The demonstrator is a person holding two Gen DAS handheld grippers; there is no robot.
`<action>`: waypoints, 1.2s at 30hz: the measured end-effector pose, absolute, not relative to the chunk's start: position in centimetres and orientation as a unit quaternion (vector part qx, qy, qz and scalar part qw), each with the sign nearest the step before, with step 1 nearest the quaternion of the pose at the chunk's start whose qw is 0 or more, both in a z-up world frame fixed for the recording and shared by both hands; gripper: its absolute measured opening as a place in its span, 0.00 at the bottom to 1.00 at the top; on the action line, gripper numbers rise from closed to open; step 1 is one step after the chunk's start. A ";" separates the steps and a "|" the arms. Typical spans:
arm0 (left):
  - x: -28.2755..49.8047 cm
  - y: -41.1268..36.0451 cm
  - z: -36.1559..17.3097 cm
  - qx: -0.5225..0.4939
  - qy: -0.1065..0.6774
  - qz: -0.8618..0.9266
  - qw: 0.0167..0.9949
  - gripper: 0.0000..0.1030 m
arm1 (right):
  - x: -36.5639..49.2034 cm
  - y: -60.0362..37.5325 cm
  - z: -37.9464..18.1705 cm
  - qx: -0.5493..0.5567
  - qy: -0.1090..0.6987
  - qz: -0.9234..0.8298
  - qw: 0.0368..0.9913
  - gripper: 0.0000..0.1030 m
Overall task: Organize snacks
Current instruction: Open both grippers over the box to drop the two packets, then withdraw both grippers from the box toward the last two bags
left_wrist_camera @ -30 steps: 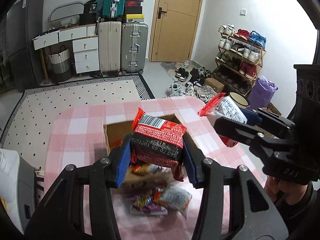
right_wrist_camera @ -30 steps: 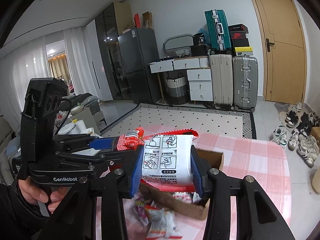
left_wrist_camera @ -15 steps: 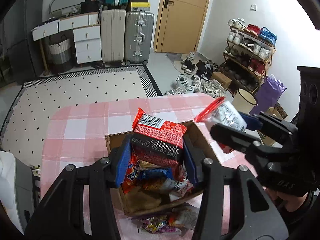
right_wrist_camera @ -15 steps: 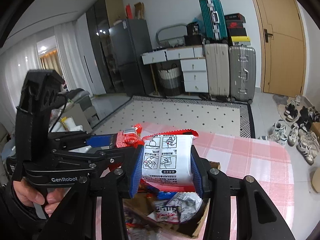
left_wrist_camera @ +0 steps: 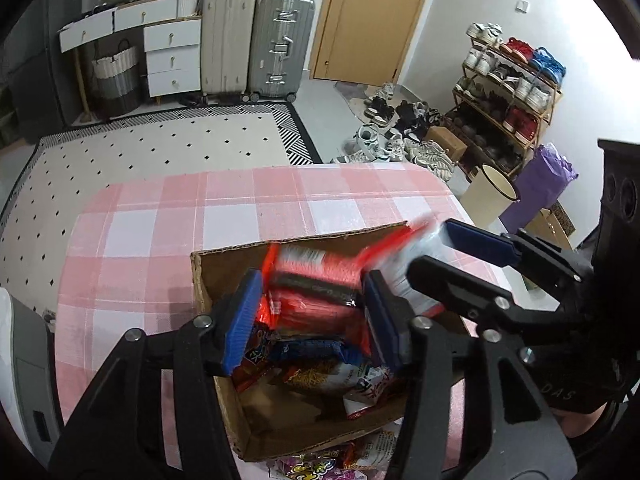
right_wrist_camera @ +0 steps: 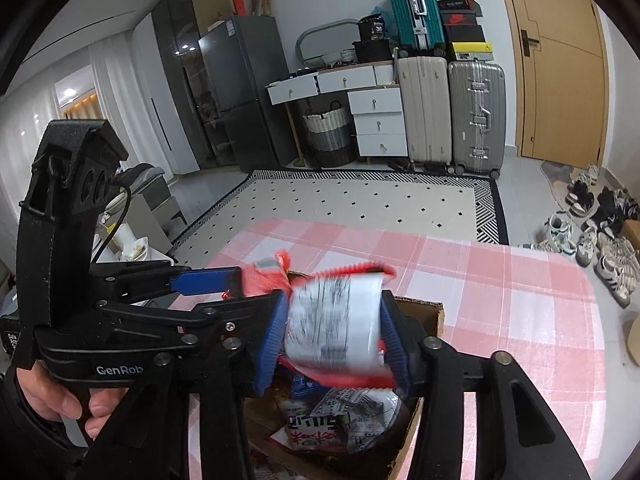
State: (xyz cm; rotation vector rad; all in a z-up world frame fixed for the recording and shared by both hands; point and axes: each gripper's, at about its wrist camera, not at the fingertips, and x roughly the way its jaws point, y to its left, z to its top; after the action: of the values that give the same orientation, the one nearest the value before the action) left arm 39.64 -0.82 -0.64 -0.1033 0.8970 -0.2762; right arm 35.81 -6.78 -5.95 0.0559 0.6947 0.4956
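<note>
My left gripper (left_wrist_camera: 310,314) is shut on a red snack packet (left_wrist_camera: 316,288) and holds it over the open cardboard box (left_wrist_camera: 224,268) on the pink checked table. My right gripper (right_wrist_camera: 334,328) is shut on a white snack packet (right_wrist_camera: 334,320) with red edges, also above the box (right_wrist_camera: 430,312). The right gripper shows at the right of the left wrist view (left_wrist_camera: 424,248); the left gripper shows at the left of the right wrist view (right_wrist_camera: 240,280). Several snack packets (left_wrist_camera: 320,368) lie inside the box.
More packets (left_wrist_camera: 320,468) lie on the table in front of the box. The pink checked cloth (left_wrist_camera: 168,216) stretches beyond it. A cream bin (left_wrist_camera: 490,200) and a shoe rack (left_wrist_camera: 508,92) stand right of the table. A white appliance (left_wrist_camera: 16,360) sits at left.
Both grippers have moved forward and down over the box with their packets. The box now fills the lower middle of both views, and both packets are motion-blurred.
</note>
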 end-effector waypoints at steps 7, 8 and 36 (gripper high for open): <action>38.7 -0.3 -0.6 -0.051 0.426 -0.133 0.893 0.65 | 34.8 -7.6 -5.6 0.036 0.324 0.242 0.914 0.59; 38.2 -0.4 -0.4 -0.050 0.422 -0.133 0.895 0.65 | 34.5 -7.7 -5.3 0.035 0.320 0.242 0.915 0.60; 20.7 1.0 5.9 -0.055 0.338 -0.094 0.935 0.86 | 20.1 -10.4 2.3 0.041 0.228 0.247 0.941 0.89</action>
State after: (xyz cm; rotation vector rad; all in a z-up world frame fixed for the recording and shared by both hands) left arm 20.72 1.03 5.89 -0.1132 0.6914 -0.1927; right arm 20.14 -10.39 2.32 0.0831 0.4644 0.5037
